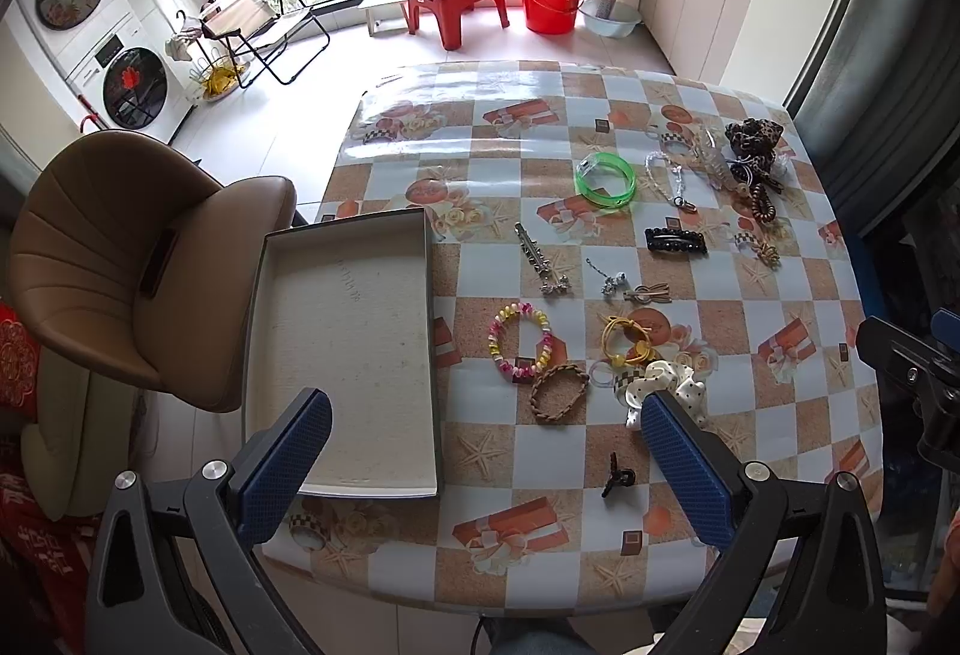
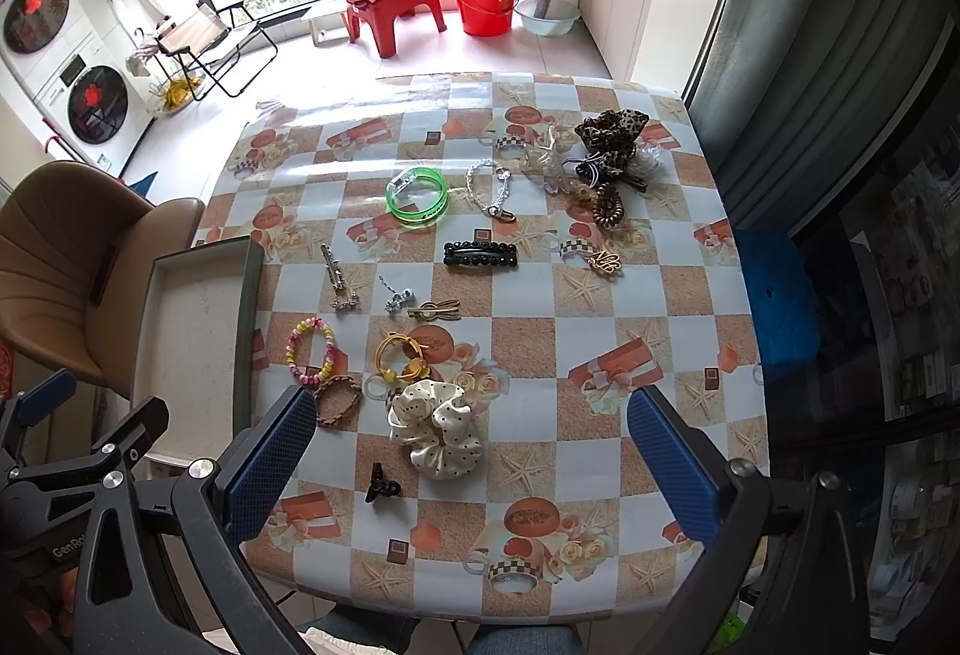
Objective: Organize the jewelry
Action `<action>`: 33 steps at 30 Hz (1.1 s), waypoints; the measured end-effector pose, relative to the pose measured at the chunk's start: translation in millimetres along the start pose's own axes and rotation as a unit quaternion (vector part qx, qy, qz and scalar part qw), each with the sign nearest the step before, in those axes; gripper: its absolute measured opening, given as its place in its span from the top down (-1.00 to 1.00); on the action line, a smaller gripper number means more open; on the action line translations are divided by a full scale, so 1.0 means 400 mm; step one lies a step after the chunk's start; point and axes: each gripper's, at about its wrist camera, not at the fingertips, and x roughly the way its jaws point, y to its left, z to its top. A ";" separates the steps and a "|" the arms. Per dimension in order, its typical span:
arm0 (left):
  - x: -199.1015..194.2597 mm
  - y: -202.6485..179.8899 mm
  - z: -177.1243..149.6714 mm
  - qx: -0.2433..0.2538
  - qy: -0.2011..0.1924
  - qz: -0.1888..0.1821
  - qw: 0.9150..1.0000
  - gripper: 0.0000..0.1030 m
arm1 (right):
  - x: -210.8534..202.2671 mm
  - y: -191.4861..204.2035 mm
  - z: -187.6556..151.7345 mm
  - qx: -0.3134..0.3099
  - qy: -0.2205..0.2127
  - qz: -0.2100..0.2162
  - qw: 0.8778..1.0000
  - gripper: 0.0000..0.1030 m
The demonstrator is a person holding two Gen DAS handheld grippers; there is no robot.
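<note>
Jewelry (image 2: 420,202) loose on table (image 2: 660,295) beside tray (image 1: 348,343), both claws (image 1: 486,451) (image 2: 471,451) apart.

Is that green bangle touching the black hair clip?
Apart. The right wrist view shows the green bangle and black hair clip separated by bare tablecloth.

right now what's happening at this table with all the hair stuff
A person holds a gripper in each hand above the table, and both the left gripper and right gripper have open jaws holding nothing. Bracelets, clips and scrunchies lie scattered on the cloth. The box at the left edge has nothing in it.
</note>
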 end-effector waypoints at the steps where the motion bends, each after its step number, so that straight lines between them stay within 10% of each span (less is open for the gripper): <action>1: 0.000 0.000 0.000 0.000 0.000 0.000 1.000 -1.00 | 0.000 0.000 0.000 0.000 0.000 0.000 1.000 -1.00; 33: 0.046 0.019 0.000 -0.015 0.025 -0.003 1.000 -1.00 | 0.036 -0.020 -0.020 0.018 0.020 0.000 1.000 -1.00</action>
